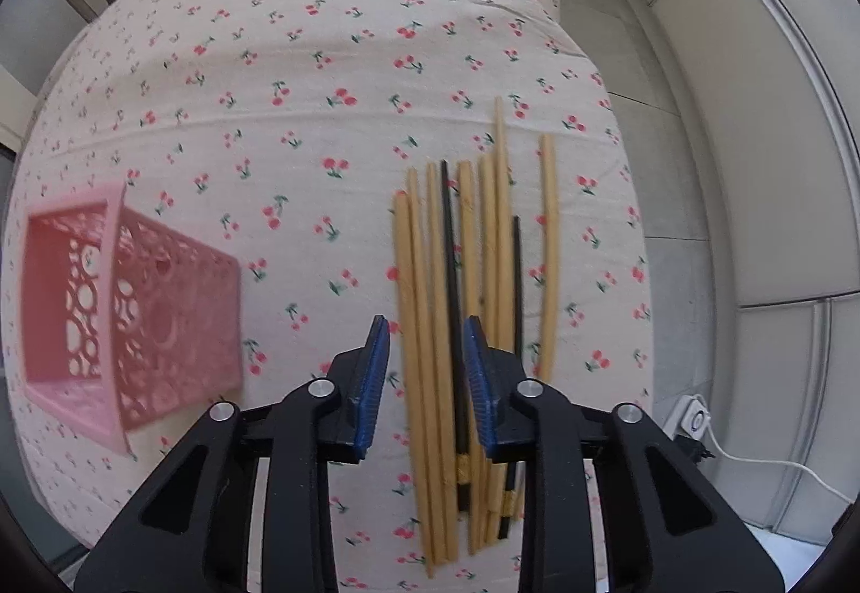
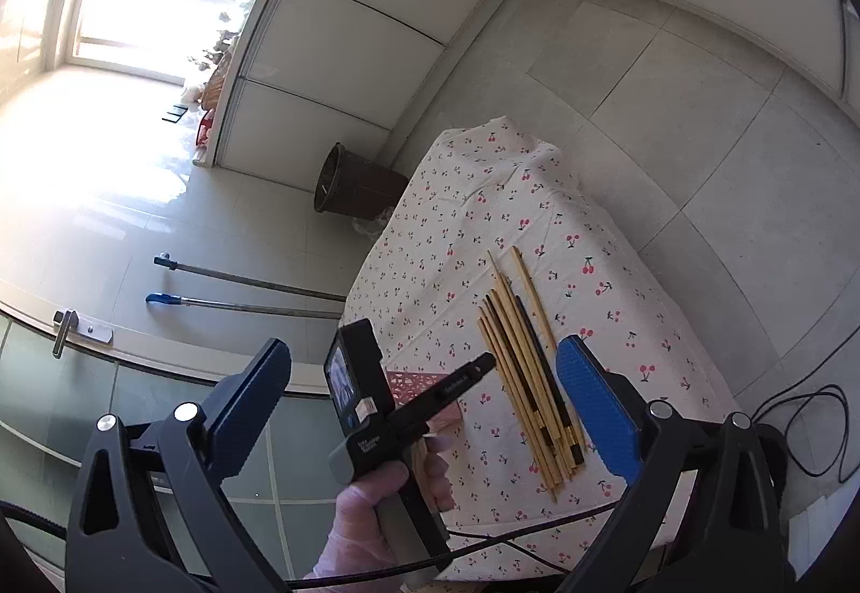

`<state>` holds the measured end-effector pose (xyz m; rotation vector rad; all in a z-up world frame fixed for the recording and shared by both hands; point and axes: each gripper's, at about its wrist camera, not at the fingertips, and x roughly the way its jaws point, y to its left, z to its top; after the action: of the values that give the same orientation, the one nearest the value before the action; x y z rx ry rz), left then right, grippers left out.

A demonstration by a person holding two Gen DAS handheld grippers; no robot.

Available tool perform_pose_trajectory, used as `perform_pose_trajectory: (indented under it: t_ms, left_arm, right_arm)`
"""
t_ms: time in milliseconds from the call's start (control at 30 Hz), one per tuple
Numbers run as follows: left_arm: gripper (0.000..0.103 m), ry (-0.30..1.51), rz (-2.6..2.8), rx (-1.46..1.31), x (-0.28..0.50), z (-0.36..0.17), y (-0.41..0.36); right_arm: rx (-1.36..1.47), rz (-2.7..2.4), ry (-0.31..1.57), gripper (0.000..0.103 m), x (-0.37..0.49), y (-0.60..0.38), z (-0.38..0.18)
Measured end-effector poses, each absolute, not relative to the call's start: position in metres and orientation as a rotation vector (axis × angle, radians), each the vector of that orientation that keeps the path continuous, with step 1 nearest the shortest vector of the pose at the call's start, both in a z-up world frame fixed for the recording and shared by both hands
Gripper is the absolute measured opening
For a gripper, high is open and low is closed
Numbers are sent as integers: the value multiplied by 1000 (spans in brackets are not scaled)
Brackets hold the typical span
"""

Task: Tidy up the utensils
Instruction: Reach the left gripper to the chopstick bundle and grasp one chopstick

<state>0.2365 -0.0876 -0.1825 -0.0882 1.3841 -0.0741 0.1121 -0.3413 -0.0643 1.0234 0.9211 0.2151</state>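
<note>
**Left tool straddling the chopstick pile: watch how many you catch**

Your left tool (image 1: 427,380) points steeply down over the near end of the chopsticks (image 1: 473,324), its blue pads (image 1: 371,378) narrowed but not yet pressing; several bamboo sticks and one black chopstick (image 1: 451,281) lie in the gap. Here's the risk: the sticks lie loosely side by side on the cherry-print tabletop (image 1: 301,71), so clamping could catch a partial bundle, and the outer ones could roll off or fan out. Gripping this near the ends, the long tips may droop and snag the pink basket (image 1: 129,308), which lies tipped on its side, well to the left. Your right tool (image 2: 424,394) stands wide apart and empty, tilted over the near edge, chopsticks beyond it. Your gloved left hand (image 2: 371,501) holds the other handle upright in front of it.
</note>
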Motion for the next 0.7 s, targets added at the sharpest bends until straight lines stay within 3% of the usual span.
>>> perform_pose_trajectory:
  t_ms: [700]
  left_arm:
    - [18, 1499, -69, 0, 315, -237, -103]
  right_arm:
    - [1057, 213, 953, 96, 112, -348, -70]
